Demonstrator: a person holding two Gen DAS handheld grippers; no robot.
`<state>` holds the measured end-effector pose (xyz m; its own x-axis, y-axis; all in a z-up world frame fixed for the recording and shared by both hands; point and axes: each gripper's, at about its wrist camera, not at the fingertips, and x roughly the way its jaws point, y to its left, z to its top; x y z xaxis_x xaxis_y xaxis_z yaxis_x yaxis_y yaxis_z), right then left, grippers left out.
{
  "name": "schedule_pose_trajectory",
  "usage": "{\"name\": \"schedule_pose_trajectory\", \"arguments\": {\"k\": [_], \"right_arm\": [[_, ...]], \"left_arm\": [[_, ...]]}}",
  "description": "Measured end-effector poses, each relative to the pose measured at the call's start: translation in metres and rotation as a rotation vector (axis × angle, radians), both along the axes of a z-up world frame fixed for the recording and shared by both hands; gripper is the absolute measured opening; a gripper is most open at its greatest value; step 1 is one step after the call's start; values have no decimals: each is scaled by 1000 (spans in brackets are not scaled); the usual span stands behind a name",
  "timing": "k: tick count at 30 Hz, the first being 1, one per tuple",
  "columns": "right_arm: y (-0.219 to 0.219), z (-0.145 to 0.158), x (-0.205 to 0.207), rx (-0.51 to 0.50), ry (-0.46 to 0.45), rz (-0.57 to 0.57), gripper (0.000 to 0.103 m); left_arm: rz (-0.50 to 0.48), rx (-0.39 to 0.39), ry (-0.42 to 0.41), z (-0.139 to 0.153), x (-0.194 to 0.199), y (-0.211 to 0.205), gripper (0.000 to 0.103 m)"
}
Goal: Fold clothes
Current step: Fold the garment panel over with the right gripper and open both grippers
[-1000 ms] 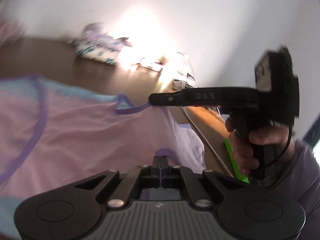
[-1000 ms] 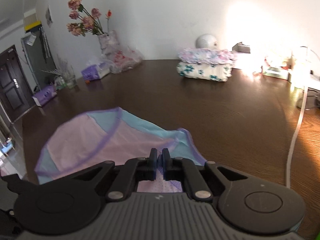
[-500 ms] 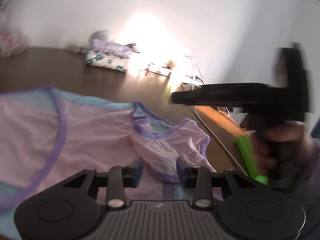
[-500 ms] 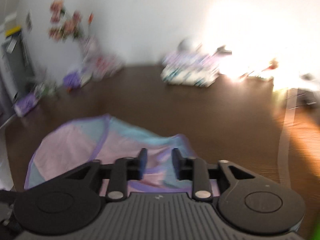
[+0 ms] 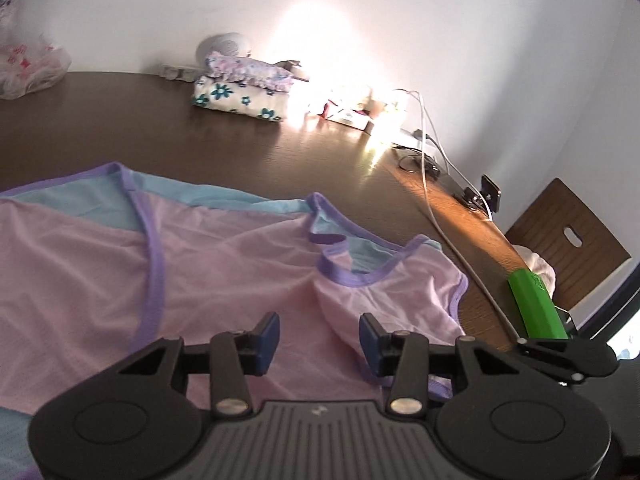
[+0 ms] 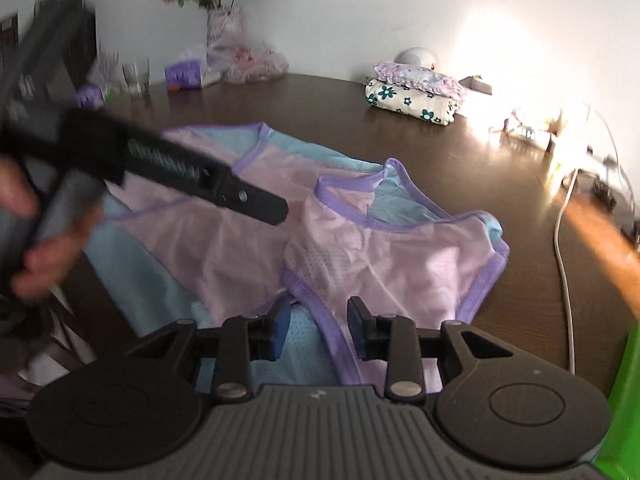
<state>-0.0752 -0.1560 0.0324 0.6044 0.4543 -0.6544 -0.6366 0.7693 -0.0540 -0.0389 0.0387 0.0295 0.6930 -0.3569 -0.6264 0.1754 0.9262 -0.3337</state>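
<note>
A pink mesh garment (image 5: pixel 224 268) with purple trim and light blue panels lies on the dark wooden table (image 5: pixel 120 136). Its right end is folded over onto itself. It also shows in the right wrist view (image 6: pixel 384 256). My left gripper (image 5: pixel 319 338) is open and empty, just above the garment's near edge. My right gripper (image 6: pixel 319 330) is open and empty over the garment's near edge. The left gripper's body (image 6: pixel 160 164) crosses the left of the right wrist view, held by a hand.
A stack of folded floral cloths (image 5: pixel 244 92) sits at the back of the table (image 6: pixel 416 92). White cables (image 5: pixel 432 160) and small items lie at the right edge. A chair (image 5: pixel 568 240) stands to the right. Flowers, glasses and bags (image 6: pixel 216 64) stand back left.
Both grippers were shut on the garment's edge and have opened and let it go. The folded-over end now lies on the garment. Both grippers have drawn back a little.
</note>
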Motion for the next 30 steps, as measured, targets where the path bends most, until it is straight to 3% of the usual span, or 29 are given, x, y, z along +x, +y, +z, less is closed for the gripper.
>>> {"name": "schedule_pose_trajectory", "arguments": {"k": [2, 4, 15, 19, 22, 24, 25, 26, 29, 30], "right_arm": [[6, -3, 3, -15, 3, 17, 16], [6, -3, 5, -5, 14, 23, 8], [12, 52, 9, 146, 3, 43, 6], [35, 36, 16, 128, 52, 57, 7], [52, 8, 18, 37, 99, 66, 11], [47, 10, 13, 26, 90, 62, 21], [36, 17, 11, 54, 78, 47, 40], [21, 23, 13, 87, 62, 0, 50], [-24, 39, 19, 182, 27, -151, 50], [-39, 35, 34, 208, 61, -236, 49]], "left_arm": [[10, 10, 1, -2, -3, 2, 44], [13, 9, 7, -5, -5, 5, 45], [41, -53, -11, -4, -10, 28, 45], [62, -62, -46, 5, -16, 44, 48], [36, -33, -61, 6, -22, 42, 51], [12, -12, -70, 6, -25, 39, 52], [-13, -2, -79, 6, -27, 34, 53], [-44, 9, -93, 6, -29, 28, 55], [-132, 80, -130, 9, -25, 4, 61], [-161, 111, -140, 10, -23, -5, 61]]}}
